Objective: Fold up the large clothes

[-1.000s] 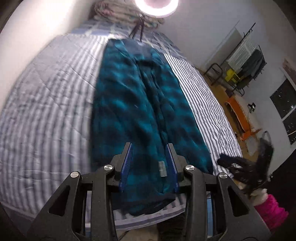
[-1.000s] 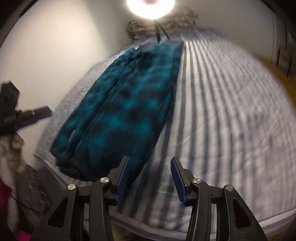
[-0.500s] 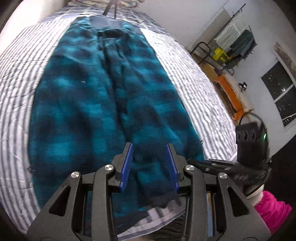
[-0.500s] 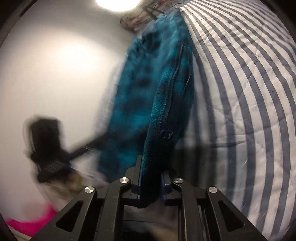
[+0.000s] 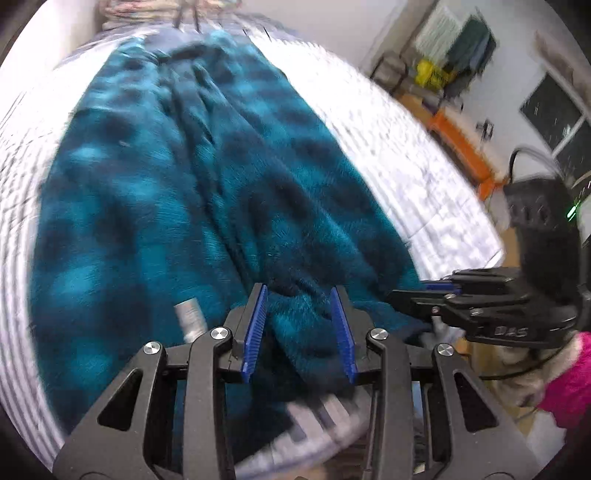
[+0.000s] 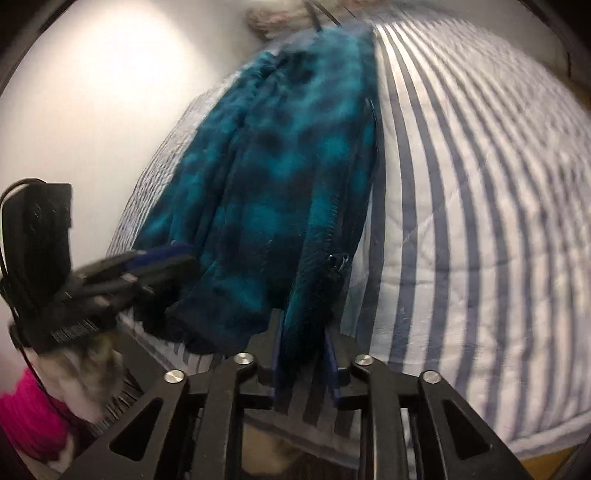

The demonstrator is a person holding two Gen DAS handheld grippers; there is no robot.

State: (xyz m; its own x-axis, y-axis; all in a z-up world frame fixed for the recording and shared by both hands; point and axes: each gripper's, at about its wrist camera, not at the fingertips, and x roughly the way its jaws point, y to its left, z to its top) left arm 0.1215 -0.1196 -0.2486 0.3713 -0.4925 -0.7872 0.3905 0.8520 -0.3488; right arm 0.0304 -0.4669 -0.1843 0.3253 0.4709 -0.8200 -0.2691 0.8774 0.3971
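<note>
It was a home bedroom: a bed with a blue-and-white striped quilt stood against a plain white wall, folded bedding lay at its head, and a clothes rack and dark window showed beyond it.

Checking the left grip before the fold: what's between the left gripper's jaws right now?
In the left wrist view, a raised fold of the teal fleece garment sits between the open jaws of the left gripper, above the striped bedspread.
</note>
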